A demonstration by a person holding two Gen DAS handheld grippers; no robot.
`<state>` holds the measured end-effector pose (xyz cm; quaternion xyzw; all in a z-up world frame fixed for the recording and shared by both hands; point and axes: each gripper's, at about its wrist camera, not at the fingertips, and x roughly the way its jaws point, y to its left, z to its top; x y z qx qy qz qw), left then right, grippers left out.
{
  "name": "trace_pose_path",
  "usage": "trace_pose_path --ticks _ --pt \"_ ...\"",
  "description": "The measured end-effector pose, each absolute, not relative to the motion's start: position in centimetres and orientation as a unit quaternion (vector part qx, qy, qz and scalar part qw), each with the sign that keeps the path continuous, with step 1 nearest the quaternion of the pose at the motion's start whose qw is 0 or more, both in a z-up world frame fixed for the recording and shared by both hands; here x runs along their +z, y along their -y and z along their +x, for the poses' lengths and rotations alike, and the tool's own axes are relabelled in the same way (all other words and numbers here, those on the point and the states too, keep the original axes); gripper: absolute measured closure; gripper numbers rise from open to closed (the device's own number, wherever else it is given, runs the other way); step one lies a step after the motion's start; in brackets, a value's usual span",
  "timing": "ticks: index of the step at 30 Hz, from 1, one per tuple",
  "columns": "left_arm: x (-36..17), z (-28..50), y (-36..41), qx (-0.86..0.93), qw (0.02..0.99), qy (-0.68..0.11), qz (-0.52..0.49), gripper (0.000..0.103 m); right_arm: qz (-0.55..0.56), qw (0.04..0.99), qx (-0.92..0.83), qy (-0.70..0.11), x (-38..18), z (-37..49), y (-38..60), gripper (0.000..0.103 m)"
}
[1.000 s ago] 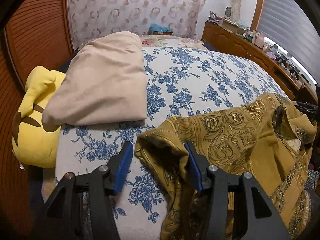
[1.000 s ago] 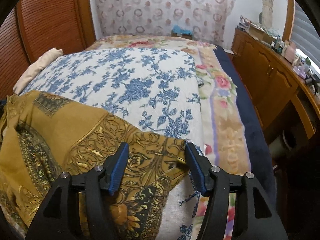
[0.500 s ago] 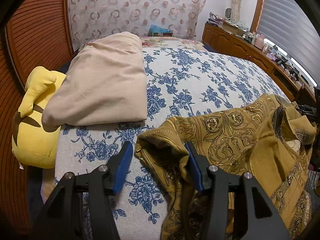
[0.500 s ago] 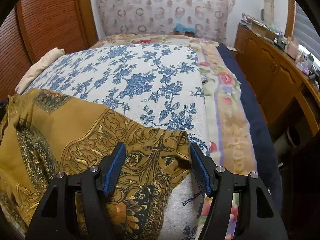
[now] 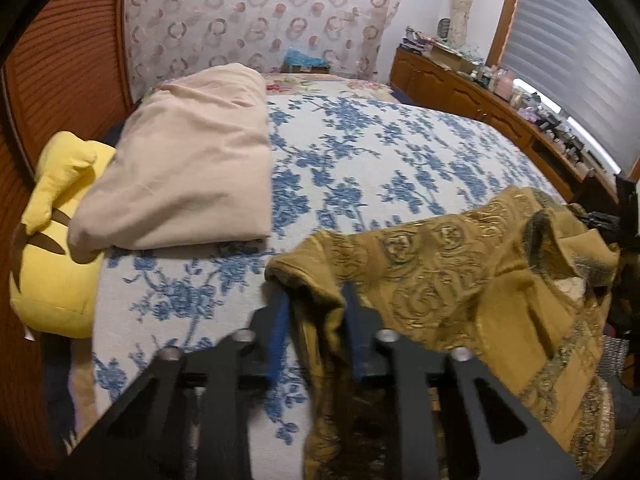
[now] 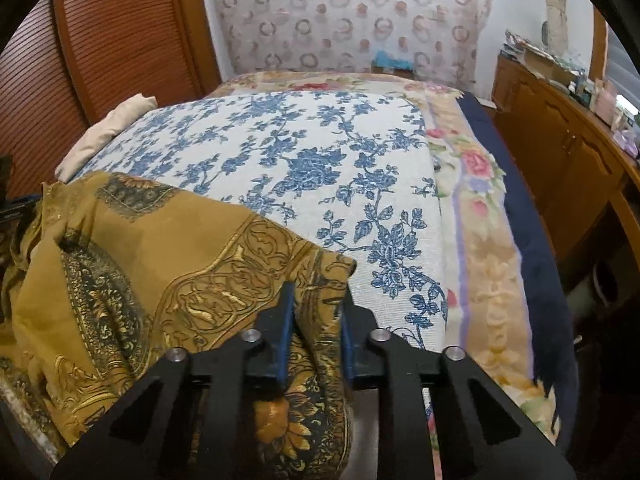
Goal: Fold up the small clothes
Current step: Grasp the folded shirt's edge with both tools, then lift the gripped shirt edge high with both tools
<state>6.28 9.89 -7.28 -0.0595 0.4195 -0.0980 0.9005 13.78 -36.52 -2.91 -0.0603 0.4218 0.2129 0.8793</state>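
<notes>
Both wrist views were cut to a fisheye circle, and the left one was smeared with motion blur, so I could not read the weave near its fingers. The mustard paisley garment [image 5: 460, 292] ran out of frame at 5 o'clock there, and its far end was hidden.

Half a second earlier both sets of jaws stood wide apart; now each had narrowed onto cloth. My left gripper [image 5: 314, 320] pinched a bunched corner of the garment between its blue pads [image 5: 277, 332]. My right gripper [image 6: 316, 316] pinched the opposite corner [image 6: 160, 264] the same way, fabric filling the gap.

From the left gripper the garment spread toward 2 o'clock across the blue floral bedspread [image 5: 360, 160]; from the right it spread toward 9 o'clock. At 11 o'clock in the left view lay a beige folded cloth [image 5: 192, 160], touching a yellow plush toy [image 5: 56, 264].
</notes>
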Motion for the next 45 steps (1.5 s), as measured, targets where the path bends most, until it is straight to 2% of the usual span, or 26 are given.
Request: trace_pose_path --ticks 1,7,23,31,38,45 --pt "-7.1 6.2 -9.8 -0.101 0.901 -0.417 -0.062 0.097 -0.057 0.88 0.219 -0.418 -2.8 13.6 36.5 0.092" --pt "-1.8 2.8 -8.4 -0.096 0.935 -0.336 -0.054 0.099 -0.042 0.9 0.238 -0.361 1.2 11.2 36.7 0.095" --pt "20.0 -4.0 -9.8 -0.103 0.987 -0.118 -0.025 0.1 -0.07 0.959 0.251 -0.113 25.1 2.6 34.5 0.095" --pt "27.4 -5.9 -11.9 -0.083 0.996 -0.033 -0.006 0.1 -0.084 0.965 0.244 -0.039 33.5 -0.5 33.7 0.095" --pt "30.0 -6.7 -14.2 -0.056 0.998 0.002 0.0 0.1 -0.083 0.968 0.239 -0.014 36.5 -1.1 35.0 0.095" --pt "27.8 -0.9 -15.5 -0.036 0.998 -0.046 0.0 0.1 -0.091 0.969 0.225 -0.055 35.5 3.4 34.5 0.095"
